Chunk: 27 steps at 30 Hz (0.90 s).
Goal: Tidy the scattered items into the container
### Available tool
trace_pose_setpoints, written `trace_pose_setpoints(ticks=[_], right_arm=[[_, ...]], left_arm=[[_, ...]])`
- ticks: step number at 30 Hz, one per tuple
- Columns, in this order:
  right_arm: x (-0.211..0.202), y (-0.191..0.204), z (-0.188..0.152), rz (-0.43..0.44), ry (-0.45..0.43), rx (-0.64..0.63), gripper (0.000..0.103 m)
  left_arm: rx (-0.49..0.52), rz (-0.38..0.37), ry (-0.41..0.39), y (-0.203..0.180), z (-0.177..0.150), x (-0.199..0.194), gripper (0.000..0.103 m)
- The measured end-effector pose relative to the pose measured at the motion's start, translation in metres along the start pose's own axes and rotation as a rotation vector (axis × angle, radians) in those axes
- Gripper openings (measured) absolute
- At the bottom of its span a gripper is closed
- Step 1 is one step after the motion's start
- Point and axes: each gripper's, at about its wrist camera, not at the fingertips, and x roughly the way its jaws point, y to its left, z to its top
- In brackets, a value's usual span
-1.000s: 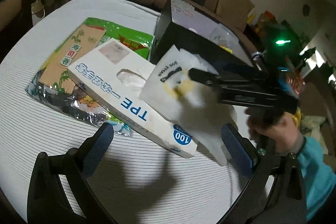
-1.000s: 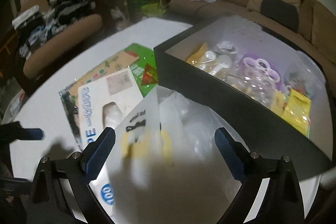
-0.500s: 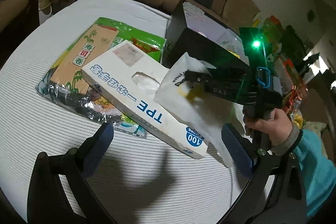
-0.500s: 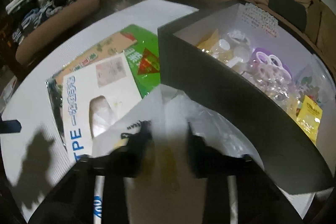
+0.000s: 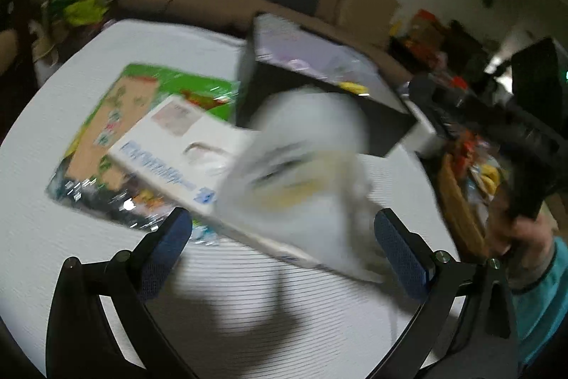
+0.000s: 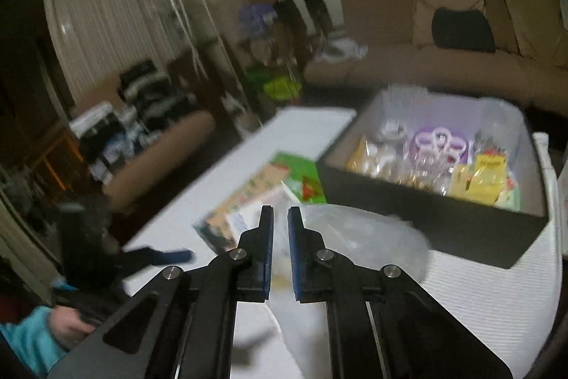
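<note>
Left gripper (image 5: 282,249) spread wide with blue pads at 7 and 5 o'clock, right gripper (image 6: 280,251) nearly closed with only a narrow slit between its fingers, right hand (image 5: 522,233) clutching its handle at 4 o'clock.

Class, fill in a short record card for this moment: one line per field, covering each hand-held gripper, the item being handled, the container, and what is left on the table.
Left hand-held gripper: open, holding nothing
Right hand-held gripper: shut on plastic bag
Plastic bag: white, blurred, lifted near the box
Container: black box, already holding packets
Left on table: white tissue box, green packet under it
</note>
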Motion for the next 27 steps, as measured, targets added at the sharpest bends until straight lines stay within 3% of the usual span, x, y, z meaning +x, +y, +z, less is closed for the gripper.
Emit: trace_pose_setpoints(ticks=[3,6,8,10,17,21,27], right_arm=[[-0.009,0.006,0.000,-0.057,0.060,-0.041,0.008],[-0.009,0.004,-0.014,-0.115,0.133,-0.063,0.013],[-0.008,-0.002,-0.031,-0.144,0.162,-0.047,0.037],[-0.004,-0.013,-0.051,-0.152,0.177,-0.004,0.050],[-0.001,-0.042,-0.108,-0.168,0.230,0.125,0.050],[-0.009,-0.053,-0.126,-0.155,0.221,0.168,0.051],[-0.020,-0.066,-0.134,-0.122,0.195,0.188,0.054]], left_arm=[[0.030,0.036,0.024,-0.006,-0.004,0.007,0.103],[-0.038,0.056,0.039,0.012,-0.007,0.010,0.103],[-0.072,0.075,0.036,0.024,-0.007,0.010,0.103],[-0.071,0.102,0.024,0.030,-0.005,0.010,0.103],[0.152,0.157,-0.004,0.014,0.011,0.042,0.103],[0.243,0.104,0.035,0.017,0.020,0.070,0.103],[0.222,-0.059,0.072,0.037,0.042,0.096,0.103]])
